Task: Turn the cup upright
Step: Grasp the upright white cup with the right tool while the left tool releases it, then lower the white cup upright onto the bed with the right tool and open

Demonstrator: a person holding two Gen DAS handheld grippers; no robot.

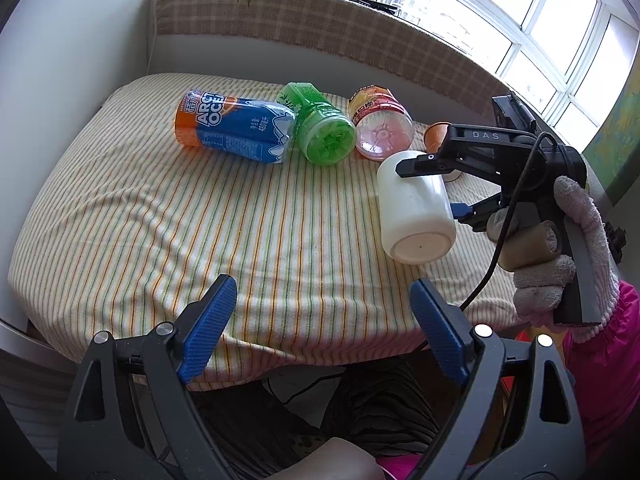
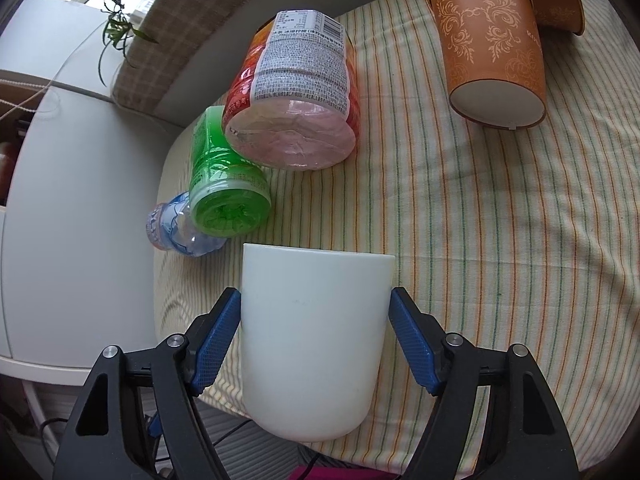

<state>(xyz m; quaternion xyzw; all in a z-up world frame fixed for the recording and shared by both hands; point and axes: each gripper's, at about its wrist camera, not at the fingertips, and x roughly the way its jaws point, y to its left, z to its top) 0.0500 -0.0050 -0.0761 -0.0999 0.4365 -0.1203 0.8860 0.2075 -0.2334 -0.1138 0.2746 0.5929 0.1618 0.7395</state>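
The right tongs [image 2: 316, 336] clamp the white cup [image 2: 314, 344] across its wall, one blue pad on each side, a grip that likely lets a wrist roll bring the mouth up. The cup hangs above the tabletop [image 1: 160, 216], tilted, its base [image 1: 420, 246] toward the near edge and its mouth away. The left tongs [image 1: 322, 332] stand apart and empty, back from the cup over the near edge, probably kept clear of the turn. Beyond the cup lie three bottles side by side: orange-blue [image 1: 234, 128], green [image 1: 320, 128], red [image 1: 378, 126]. A patterned paper cup [image 2: 494, 52] lies beyond it too. A striped cloth covers the tabletop; behind are a checked ledge, plants and bright windows.
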